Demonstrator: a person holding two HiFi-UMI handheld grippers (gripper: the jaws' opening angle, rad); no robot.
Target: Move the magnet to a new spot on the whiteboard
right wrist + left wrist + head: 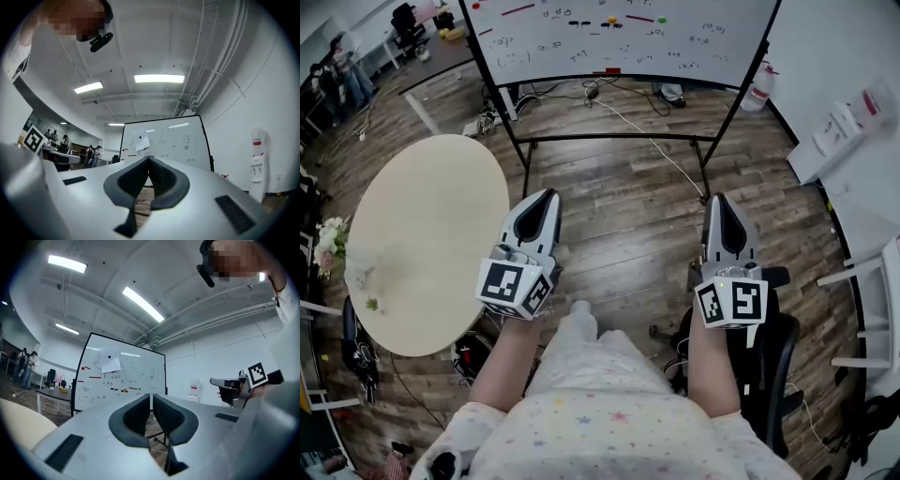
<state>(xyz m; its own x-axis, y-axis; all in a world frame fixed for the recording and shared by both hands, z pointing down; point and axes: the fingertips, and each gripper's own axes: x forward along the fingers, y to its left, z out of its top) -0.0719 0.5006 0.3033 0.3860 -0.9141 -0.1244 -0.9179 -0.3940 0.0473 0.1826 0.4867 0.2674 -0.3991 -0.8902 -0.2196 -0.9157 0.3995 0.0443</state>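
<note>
Head view: the left tool [550, 194] and the right tool [719, 197] are both closed and hold nothing. The whiteboard [619, 42] stands far ahead, and the orange magnet [612, 19] on it is well apart from both tools. Left gripper view: the jaws are pressed together, and a black magnet [109, 357] sits high on the board, far past them. Right gripper view: the jaws are together too, with the board far ahead

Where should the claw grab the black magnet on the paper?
By its round edge, coming straight at the board's face. The magnet is a small button lying flat against the upright whiteboard, so only its sides stick out to pinch.
</note>
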